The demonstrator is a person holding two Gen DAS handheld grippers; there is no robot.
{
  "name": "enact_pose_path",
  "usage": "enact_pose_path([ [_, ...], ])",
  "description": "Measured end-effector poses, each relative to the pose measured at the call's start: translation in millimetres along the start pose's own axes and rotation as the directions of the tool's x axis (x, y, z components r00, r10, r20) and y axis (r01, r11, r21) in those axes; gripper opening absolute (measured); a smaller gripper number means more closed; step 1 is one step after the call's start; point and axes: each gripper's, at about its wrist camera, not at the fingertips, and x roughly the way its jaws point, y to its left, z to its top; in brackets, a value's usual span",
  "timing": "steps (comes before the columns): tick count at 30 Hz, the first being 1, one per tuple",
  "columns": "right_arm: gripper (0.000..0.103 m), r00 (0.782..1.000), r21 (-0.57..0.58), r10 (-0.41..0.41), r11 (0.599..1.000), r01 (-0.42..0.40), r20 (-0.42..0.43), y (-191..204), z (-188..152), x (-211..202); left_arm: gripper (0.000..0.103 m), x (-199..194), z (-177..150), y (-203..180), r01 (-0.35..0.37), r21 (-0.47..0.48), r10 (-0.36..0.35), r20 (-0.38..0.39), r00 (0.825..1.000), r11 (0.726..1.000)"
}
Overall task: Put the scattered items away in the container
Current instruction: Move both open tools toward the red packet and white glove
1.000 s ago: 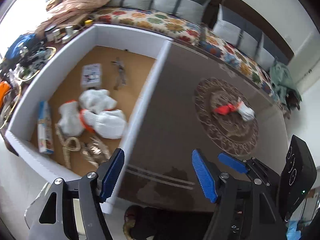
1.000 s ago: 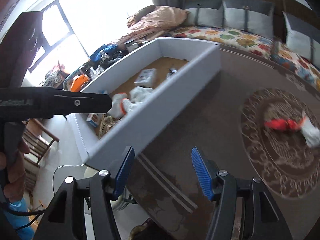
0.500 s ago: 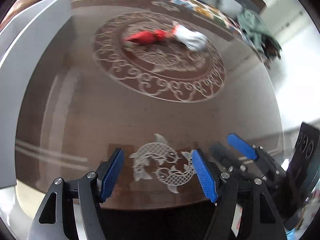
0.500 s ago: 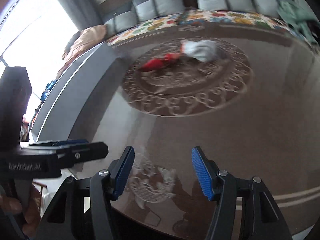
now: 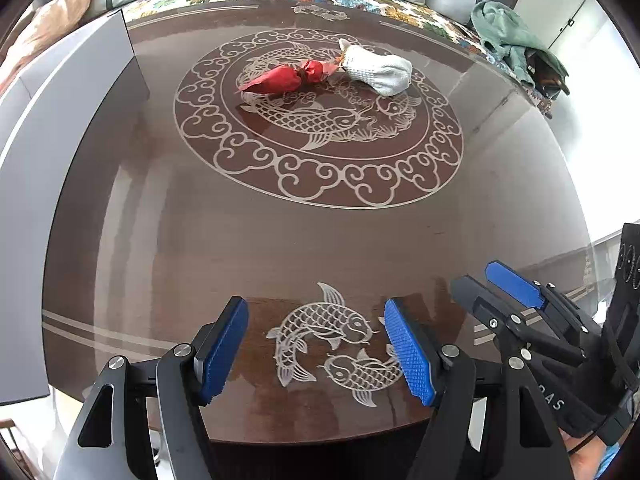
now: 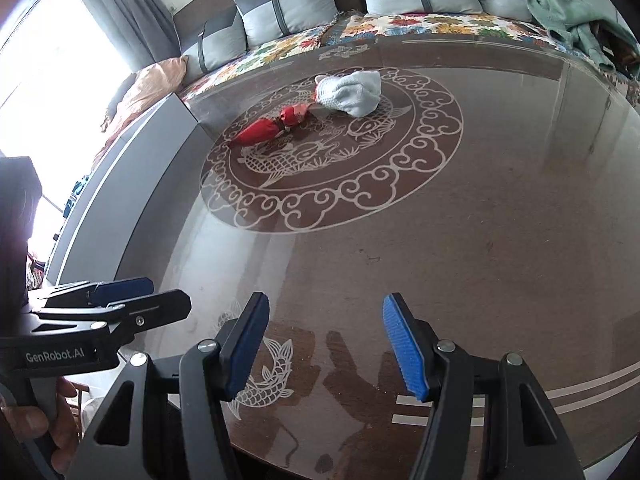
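Both tongs, left tongs (image 5: 316, 348) and right tongs (image 6: 324, 346), gape wide and empty above the worktop's (image 5: 280, 248) near edge. The red bundle (image 5: 282, 78) and white bundle (image 5: 378, 68) lie end to end well ahead, their line running left-right. Neither tongs is clearly nearer.

table (image 5: 320, 248): my brown glass-topped one, glossy, with pale double stripes running near its near edge
medallion (image 5: 320, 120): a ring of cloud scrolls around carp, set toward the table's far edge
fish pair (image 5: 332, 344): two pale carp printed by the near edge
sofa (image 6: 400, 26): beyond the far edge, with a floral cover
cushions (image 6: 288, 8): grey, upright against the sofa back
green cloth (image 5: 516, 44): crumpled off the far right corner
peach bundle (image 6: 144, 88): off the far left corner
window (image 6: 48, 64): bright, with a grey curtain
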Motion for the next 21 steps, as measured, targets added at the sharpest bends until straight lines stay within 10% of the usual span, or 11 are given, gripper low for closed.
enact_pose_path([
  [21,0.061,0.998,0.011,-0.004,1.0,0.005,-0.057,1,-4,24,0.07,10,5,-14,-0.102,0.085,0.098,0.051,0.994,0.991],
])
